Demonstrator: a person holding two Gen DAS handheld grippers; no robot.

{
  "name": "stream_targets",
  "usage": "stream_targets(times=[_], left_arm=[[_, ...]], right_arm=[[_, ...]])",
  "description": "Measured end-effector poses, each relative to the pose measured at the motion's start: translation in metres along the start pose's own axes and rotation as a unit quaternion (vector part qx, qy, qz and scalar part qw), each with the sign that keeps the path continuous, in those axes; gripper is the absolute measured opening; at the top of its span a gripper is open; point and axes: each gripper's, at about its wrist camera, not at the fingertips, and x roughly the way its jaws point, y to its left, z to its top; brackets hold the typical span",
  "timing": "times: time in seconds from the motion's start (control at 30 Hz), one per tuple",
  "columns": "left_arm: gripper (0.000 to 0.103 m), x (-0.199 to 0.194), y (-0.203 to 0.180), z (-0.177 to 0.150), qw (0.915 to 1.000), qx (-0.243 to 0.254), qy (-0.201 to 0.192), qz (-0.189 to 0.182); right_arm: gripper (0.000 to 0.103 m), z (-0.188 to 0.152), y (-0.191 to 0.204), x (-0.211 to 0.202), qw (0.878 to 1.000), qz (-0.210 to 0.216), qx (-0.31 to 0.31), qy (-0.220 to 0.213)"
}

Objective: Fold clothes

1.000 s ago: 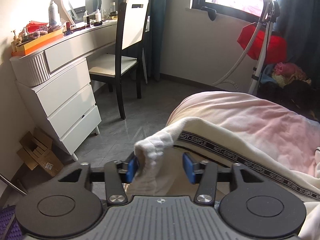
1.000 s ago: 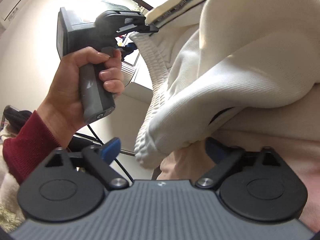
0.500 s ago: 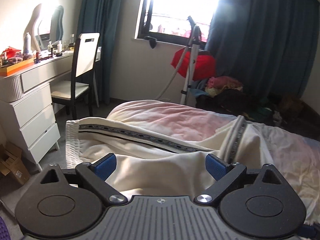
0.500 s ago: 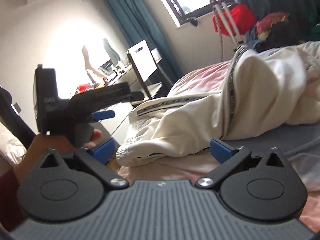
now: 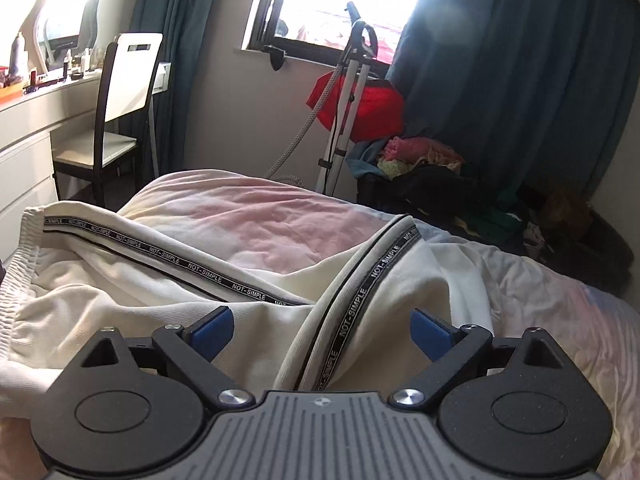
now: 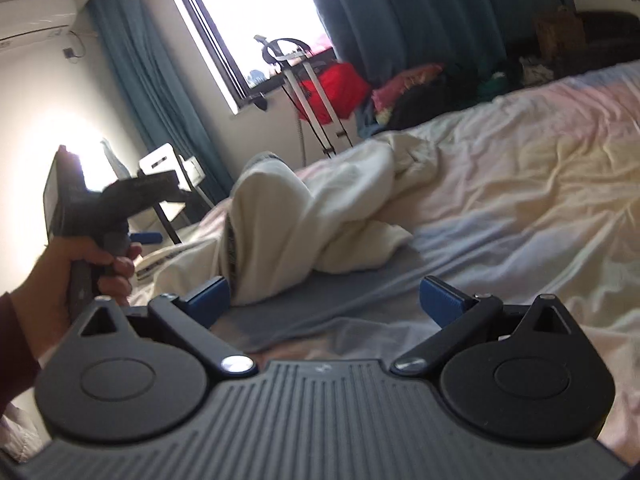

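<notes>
- The left tongs (image 5: 320, 334) stood spread wide, their blue pads (image 5: 210, 334) clear of the cloth; the jaws had just been opening, and a fold of the garment lay between them unpinched.
- The right tongs (image 6: 324, 300) were likewise spread, nothing between them but bedsheet, the left pad just beside the garment's near end.
- The cream-white knit track trousers with black lettered side stripes (image 5: 168, 280) lay crumpled near the bed's (image 6: 520, 184) left edge, the ribbed elastic waistband (image 5: 28, 248) toward that edge and the legs bunched in a heap toward the middle.
- By the look of it the cloth was soft, limp and light, likely to sag and drag on the sheet rather than slip; nothing fragile.
- Best hold, I judged: the thick waistband at its two corners, or the leg cuffs, one per tong, so the stripes could serve as fold lines.
- Count: one garment, two printed stripes showing, two tongs, one hand (image 6: 76, 276) in a dark red sleeve gripping the left tool's handle.
- Beyond the bed: one white chair (image 5: 120, 92) and one pile of coloured clothes (image 5: 420, 156) by the curtain.
</notes>
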Motion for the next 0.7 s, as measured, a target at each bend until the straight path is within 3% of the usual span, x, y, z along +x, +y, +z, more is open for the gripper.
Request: stream_targets(times=[0.07,0.2,0.3,0.33,0.37,0.5,0.6,0.7], left_arm=[[0.094,0.027,-0.004,0.007,0.9999,-0.014,0.002,-0.006],[0.090,0.078,-0.024,0.019,0.9992,-0.027,0.006,-0.030],[0.062,0.097,-0.047,0.021,0.9996,-0.003,-0.001,-0.029],[0.043,0.101,-0.056,0.021,0.9996,0.012,-0.001,-0.026],[0.032,0.102,-0.065,0.019,0.9995,0.025,0.000,-0.021],[0.020,0.066,-0.087,-0.002,0.9946,0.101,-0.021,0.001],[0.018,0.022,-0.075,-0.035,0.9863,0.154,-0.055,-0.020],[0.017,-0.018,-0.042,-0.084,0.9867,0.148,-0.046,-0.049]], right_arm=[[0.103,0.003,-0.021,0.017,0.999,-0.001,0.025,0.027],[0.103,0.005,-0.047,0.043,0.999,-0.011,0.039,0.036],[0.103,0.000,-0.059,0.068,0.998,-0.042,0.025,0.051],[0.103,-0.002,-0.063,0.076,0.997,-0.047,0.031,0.059],[0.103,-0.003,-0.067,0.083,0.996,-0.048,0.041,0.068],[0.103,0.000,-0.068,0.090,0.995,-0.036,0.061,0.072],[0.103,0.004,-0.059,0.074,0.998,-0.029,0.039,0.047],[0.103,0.004,-0.056,0.060,0.998,-0.032,0.038,0.040]])
